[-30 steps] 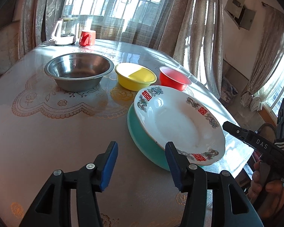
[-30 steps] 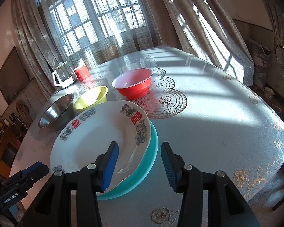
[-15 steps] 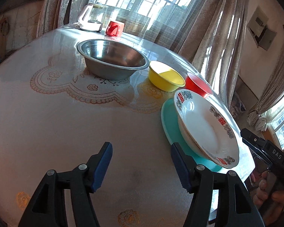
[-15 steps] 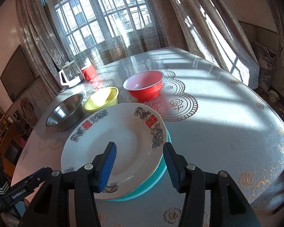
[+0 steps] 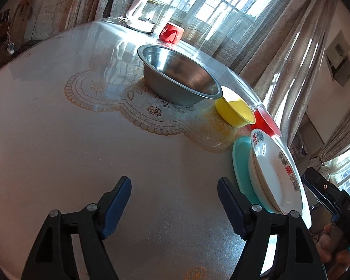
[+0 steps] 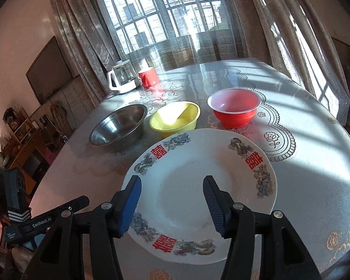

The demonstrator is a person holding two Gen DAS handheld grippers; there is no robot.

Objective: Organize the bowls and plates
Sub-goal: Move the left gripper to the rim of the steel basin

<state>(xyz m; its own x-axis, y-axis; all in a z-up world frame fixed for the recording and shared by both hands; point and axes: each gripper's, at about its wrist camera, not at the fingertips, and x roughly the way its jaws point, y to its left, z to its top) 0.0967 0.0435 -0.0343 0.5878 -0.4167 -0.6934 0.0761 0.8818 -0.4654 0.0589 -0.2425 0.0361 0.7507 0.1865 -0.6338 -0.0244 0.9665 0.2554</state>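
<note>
Both grippers have backed off the white plate [image 6: 198,186], jaws just opening, nothing between them. Left gripper [image 5: 173,207] is over bare table [image 5: 81,151]; right gripper [image 6: 172,205] hangs above the plate, which sits on a teal plate [image 5: 241,163] near the table edge. It looks hard, slippery, breakable; grab its rim. Bowls sit beyond, with room on the left

White dragon-patterned plate [image 6: 198,186]; teal plate [image 5: 241,163]; yellow bowl [image 6: 175,119]; red bowl [image 6: 233,110]

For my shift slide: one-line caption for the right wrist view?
Right gripper, open, above white patterned plate; steel bowl, yellow bowl and red bowl behind.
</note>
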